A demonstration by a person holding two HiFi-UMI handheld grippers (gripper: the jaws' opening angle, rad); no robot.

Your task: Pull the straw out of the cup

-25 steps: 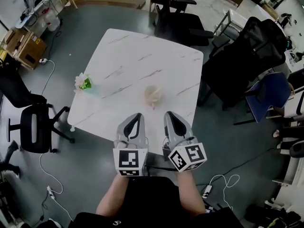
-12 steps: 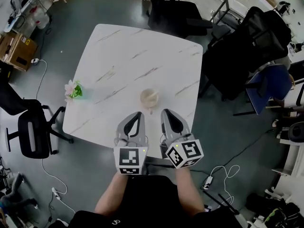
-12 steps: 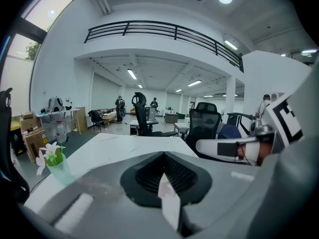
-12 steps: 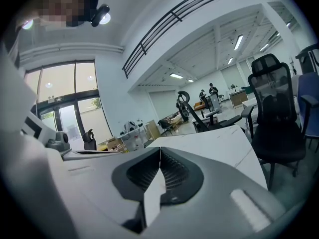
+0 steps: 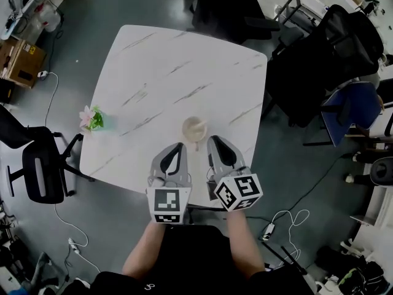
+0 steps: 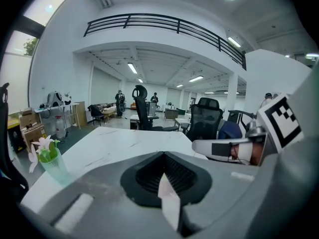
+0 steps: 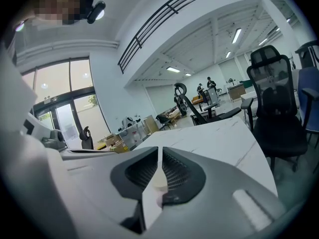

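A pale beige cup (image 5: pixel 194 128) stands near the front edge of the white marble table (image 5: pixel 159 72); its straw is too small to make out clearly. My left gripper (image 5: pixel 175 147) hovers just short of the cup on its near left, and in the left gripper view its jaws (image 6: pixel 163 154) meet at the tips, shut and empty. My right gripper (image 5: pixel 215 140) sits at the cup's near right. In the right gripper view a thin slit runs between that gripper's jaws (image 7: pixel 159 151) up to the tips; they have just been opening, with nothing between them.
A small green vase with pink flowers (image 5: pixel 92 118) stands at the table's left edge, also seen as the vase (image 6: pixel 50 158). Black office chairs (image 5: pixel 236 11) ring the far and right sides, another chair (image 5: pixel 40 165) stands left. Cables lie on the floor.
Both grippers have sunk and edged slightly closer to the cup. The head view has shifted, so the table sits a little differently in the picture.
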